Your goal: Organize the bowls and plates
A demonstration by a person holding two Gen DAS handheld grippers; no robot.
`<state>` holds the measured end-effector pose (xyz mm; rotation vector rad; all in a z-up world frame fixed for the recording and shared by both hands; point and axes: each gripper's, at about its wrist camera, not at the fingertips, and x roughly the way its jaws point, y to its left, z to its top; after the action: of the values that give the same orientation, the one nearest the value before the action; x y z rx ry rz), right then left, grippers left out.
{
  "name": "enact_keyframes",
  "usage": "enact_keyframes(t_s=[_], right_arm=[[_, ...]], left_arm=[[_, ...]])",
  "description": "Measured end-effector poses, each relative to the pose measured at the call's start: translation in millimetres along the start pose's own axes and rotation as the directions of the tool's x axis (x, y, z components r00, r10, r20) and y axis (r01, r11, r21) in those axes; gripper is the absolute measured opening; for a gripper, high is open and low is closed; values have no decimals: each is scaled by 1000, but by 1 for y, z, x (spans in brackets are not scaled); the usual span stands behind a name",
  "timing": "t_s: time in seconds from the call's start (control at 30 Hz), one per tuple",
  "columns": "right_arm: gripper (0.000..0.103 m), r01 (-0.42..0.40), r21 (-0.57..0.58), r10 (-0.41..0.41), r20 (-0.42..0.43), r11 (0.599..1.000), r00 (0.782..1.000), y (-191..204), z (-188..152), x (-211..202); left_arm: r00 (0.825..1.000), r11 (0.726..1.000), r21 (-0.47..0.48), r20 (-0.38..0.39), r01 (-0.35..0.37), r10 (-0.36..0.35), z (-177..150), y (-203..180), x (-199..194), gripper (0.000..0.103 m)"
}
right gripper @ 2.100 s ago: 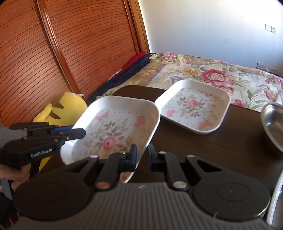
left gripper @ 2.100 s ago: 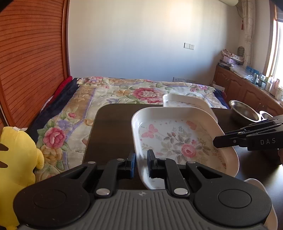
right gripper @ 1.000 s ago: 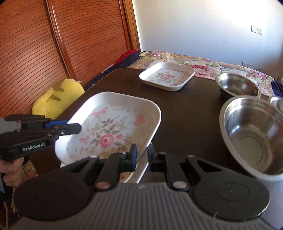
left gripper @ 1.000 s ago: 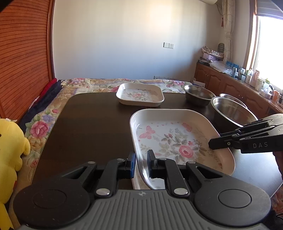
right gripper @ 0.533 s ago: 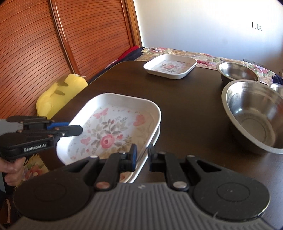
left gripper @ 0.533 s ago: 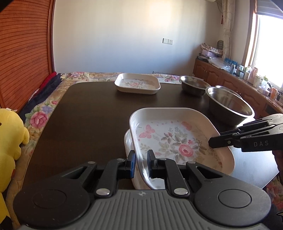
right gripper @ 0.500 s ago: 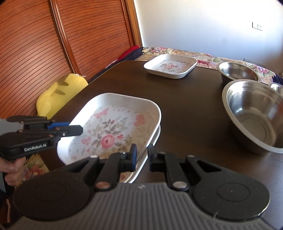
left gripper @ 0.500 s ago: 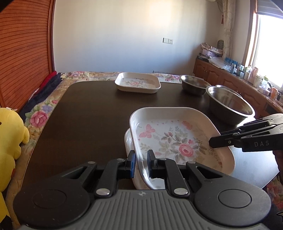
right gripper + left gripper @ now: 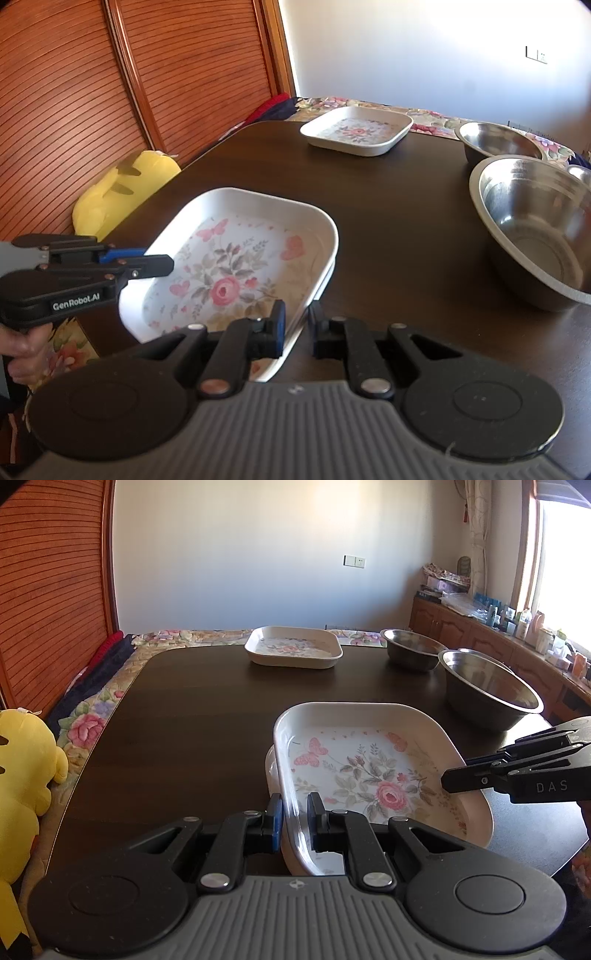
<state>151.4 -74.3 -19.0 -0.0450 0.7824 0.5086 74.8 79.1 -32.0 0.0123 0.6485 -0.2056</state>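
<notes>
Floral plate (image 9: 369, 771) pinched from both sides.
We see left gripper (image 9: 295, 821) and right gripper (image 9: 295, 328) each clamping its rim, frame centre, directly over another plate (image 9: 270, 766).

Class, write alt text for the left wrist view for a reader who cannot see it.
Both tools, left and right, grip opposite rims of a floral plate held just over a matching plate on a dark table. Farther back sit a third floral plate and steel bowls.
</notes>
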Motion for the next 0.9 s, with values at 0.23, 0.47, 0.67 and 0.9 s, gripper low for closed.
enact_keyframes(t_s=[0.23, 0.47, 0.67, 0.9], right_arm=[[15, 1, 22, -1, 18, 1000, 1000, -3, 0, 1], [16, -12, 34, 10, 55, 999, 998, -6, 1, -5], [16, -3, 22, 1, 79, 1000, 997, -7, 8, -14], [16, 23, 7, -24, 125, 1000, 992, -10, 23, -27]], left_arm=[[1000, 1000, 7, 2, -24, 24, 0, -2, 2, 15], [1000, 1000, -9, 12, -21, 21, 2, 3, 2, 15], [999, 1000, -9, 37, -25, 26, 10, 5, -4, 15], [998, 1000, -1, 62, -31, 31, 23, 9, -3, 15]])
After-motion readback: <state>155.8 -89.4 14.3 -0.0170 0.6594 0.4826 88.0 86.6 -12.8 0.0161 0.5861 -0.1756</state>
